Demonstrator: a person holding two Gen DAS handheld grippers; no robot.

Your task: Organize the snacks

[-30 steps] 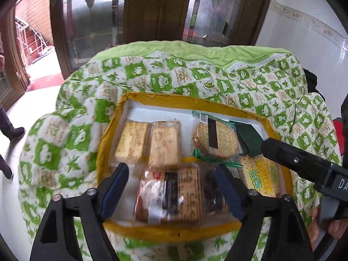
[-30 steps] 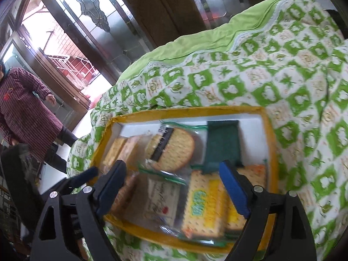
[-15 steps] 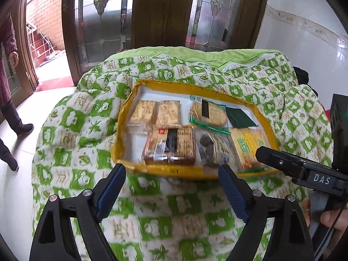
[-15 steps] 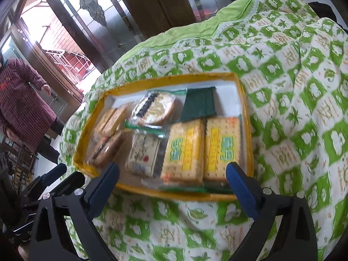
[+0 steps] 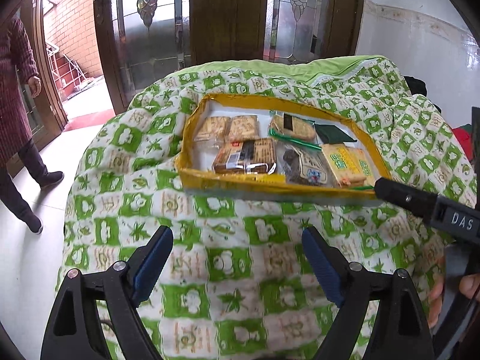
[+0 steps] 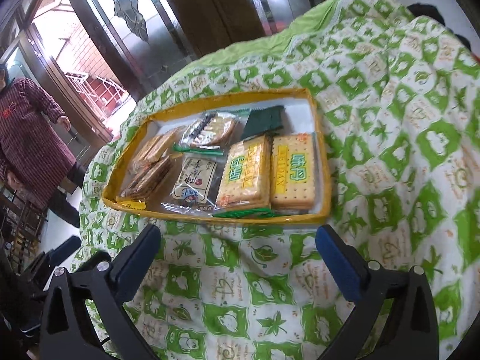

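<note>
Both tools, left (image 5: pixel 237 265) and right (image 6: pixel 238 258), have pulled back from the snack tray (image 6: pixel 210 214), wide open and empty (packets look sorted, task seemingly finished).

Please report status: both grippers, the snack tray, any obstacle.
Left gripper open, empty. Right gripper open, empty. Snack packets in yellow tray on quilt. No obstacle seen.

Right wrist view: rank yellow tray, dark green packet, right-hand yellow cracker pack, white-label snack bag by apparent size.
1. yellow tray, holds all the rest
2. right-hand yellow cracker pack
3. white-label snack bag, close to the cracker pack, so ranks 2 and 3 are unsure
4. dark green packet, partly covered and farther back
</note>
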